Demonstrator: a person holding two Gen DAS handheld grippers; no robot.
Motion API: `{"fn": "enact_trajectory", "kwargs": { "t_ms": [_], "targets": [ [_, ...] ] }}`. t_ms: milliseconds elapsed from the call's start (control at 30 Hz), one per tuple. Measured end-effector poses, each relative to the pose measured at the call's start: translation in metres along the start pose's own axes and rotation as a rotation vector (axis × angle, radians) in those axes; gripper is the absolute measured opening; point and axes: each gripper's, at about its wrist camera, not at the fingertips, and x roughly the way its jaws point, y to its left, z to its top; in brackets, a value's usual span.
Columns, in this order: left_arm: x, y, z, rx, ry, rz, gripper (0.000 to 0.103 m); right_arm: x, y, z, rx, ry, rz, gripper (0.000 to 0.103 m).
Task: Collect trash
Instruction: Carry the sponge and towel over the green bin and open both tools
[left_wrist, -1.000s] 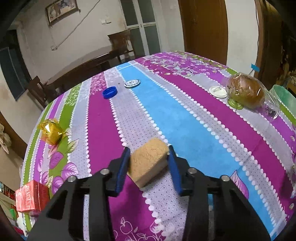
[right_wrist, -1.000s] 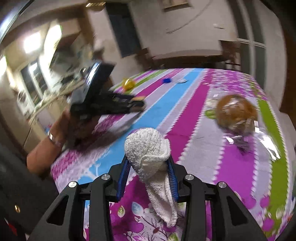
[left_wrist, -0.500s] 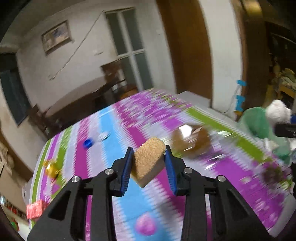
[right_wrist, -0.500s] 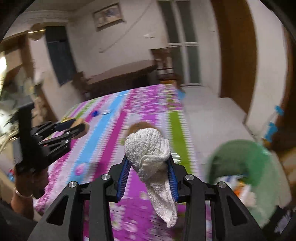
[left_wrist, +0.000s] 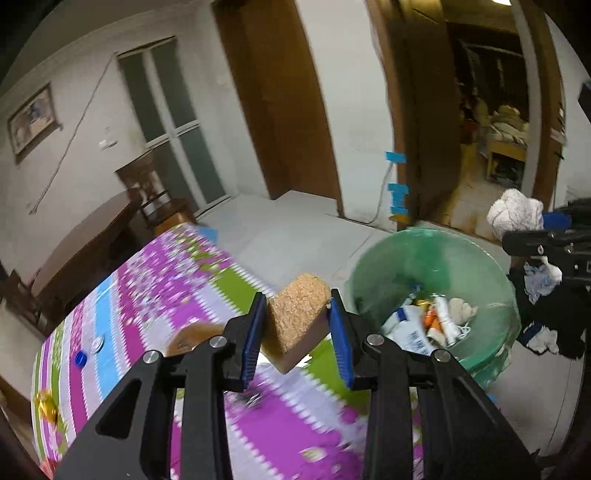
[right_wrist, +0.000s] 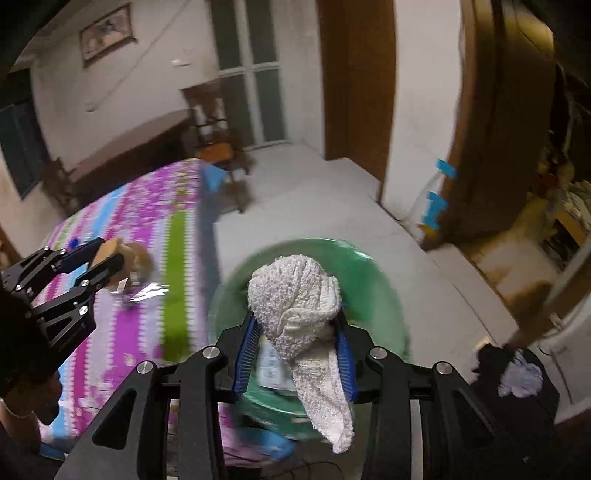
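Note:
My left gripper (left_wrist: 297, 328) is shut on a tan sponge block (left_wrist: 299, 317) and holds it in the air over the table's edge, left of a green trash bin (left_wrist: 436, 258) that holds packaging. My right gripper (right_wrist: 295, 345) is shut on a white crumpled cloth (right_wrist: 299, 306) and holds it above the green bin (right_wrist: 373, 269). The right gripper with the cloth (left_wrist: 515, 214) shows at the right in the left wrist view. The left gripper with the sponge (right_wrist: 107, 253) shows at the left in the right wrist view.
The table has a striped floral cloth (left_wrist: 155, 291). On it lie a bagged brown bun (left_wrist: 192, 334), a blue cap (left_wrist: 80, 357), a white lid (left_wrist: 98, 343) and a gold wrapper (left_wrist: 46, 402). Dark clothing (right_wrist: 517, 373) lies on the floor right of the bin. A wooden chair (right_wrist: 218, 144) stands beyond.
Both grippers have swung right from over the table toward the green bin, still holding the sponge and the cloth. The bin has come into full view under the right gripper.

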Motion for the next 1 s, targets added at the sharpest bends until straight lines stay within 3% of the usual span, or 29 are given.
{"fn": "enact_trajectory", "kwargs": {
  "t_ms": [267,733,1000],
  "targets": [
    [0.022,-0.045,0.012,0.078,0.007,-0.012,0.033,0.018,-0.05,-0.001,0.057,0.059,-0.034,0.039],
    [0.046,-0.068,0.016,0.119,0.046,-0.041,0.033,0.059,-0.03,0.014,0.013,0.111,-0.035,0.039],
    [0.068,-0.065,0.013,0.09,0.114,-0.21,0.033,0.069,-0.025,0.016,0.012,0.13,-0.034,0.039]
  ]
}}
